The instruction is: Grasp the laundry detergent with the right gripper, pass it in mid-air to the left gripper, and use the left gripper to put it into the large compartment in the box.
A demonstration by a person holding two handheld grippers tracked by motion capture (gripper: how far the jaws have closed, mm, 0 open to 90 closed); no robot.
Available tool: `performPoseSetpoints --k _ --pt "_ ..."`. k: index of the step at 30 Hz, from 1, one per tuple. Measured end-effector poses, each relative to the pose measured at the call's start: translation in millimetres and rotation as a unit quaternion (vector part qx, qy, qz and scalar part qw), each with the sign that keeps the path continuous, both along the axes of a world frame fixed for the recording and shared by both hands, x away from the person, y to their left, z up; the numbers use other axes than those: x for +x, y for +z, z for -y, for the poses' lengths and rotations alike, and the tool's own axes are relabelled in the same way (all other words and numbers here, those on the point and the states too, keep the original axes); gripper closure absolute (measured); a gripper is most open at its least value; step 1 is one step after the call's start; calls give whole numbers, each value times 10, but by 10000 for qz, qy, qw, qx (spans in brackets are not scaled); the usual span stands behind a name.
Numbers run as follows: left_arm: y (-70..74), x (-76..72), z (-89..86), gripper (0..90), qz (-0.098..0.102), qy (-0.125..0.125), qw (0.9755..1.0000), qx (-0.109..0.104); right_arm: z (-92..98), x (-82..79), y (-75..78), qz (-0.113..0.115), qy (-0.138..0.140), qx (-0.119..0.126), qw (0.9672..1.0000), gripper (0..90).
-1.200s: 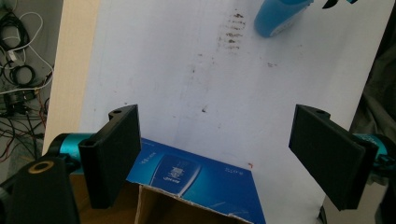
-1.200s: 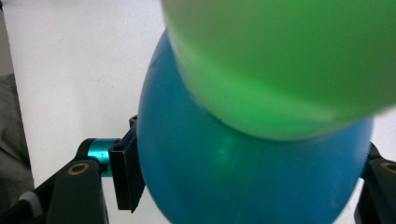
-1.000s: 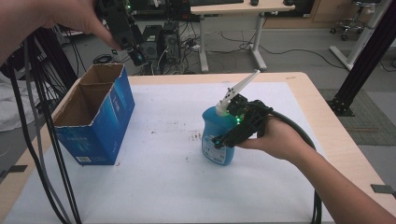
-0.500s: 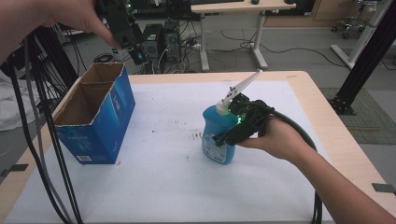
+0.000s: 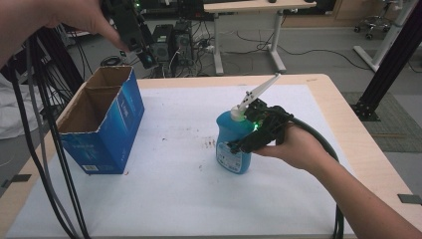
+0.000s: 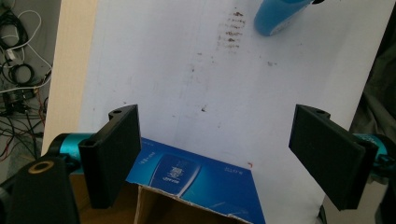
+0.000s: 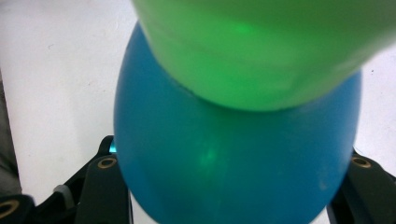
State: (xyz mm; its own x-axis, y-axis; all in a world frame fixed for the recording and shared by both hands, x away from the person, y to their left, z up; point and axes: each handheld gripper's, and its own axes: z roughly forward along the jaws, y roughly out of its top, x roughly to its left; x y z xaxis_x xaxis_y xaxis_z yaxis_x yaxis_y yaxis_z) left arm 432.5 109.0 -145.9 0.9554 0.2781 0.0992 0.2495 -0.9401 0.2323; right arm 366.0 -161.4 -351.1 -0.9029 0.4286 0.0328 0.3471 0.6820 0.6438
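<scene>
Right hand-held gripper (image 5: 244, 144) closing around the blue bottle (image 5: 233, 142) right of the box (image 5: 102, 124): squeeze firmly, keep upright; left hand-held gripper (image 6: 217, 158) spread wide above box.

The bottle (image 5: 233, 144) stands upright on the table (image 5: 318, 89), right of its middle. The open box (image 5: 102, 122) stands well to the left of the bottle. The right gripper (image 5: 249, 142) sits against the bottle's right side, jaws either side of it. The left gripper (image 5: 132, 30) hangs above and behind the box
</scene>
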Motion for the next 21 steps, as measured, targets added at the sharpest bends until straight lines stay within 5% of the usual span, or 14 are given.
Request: performPoseSetpoints --k 7,21 --pt "-5 1 8 170 12 -7 10000 -9 27 -30 1 270 -29 37 9996 451" --pt "14 -27 12 170 13 -7 10000 -24 125 11 23 252 235 302 9990 479"
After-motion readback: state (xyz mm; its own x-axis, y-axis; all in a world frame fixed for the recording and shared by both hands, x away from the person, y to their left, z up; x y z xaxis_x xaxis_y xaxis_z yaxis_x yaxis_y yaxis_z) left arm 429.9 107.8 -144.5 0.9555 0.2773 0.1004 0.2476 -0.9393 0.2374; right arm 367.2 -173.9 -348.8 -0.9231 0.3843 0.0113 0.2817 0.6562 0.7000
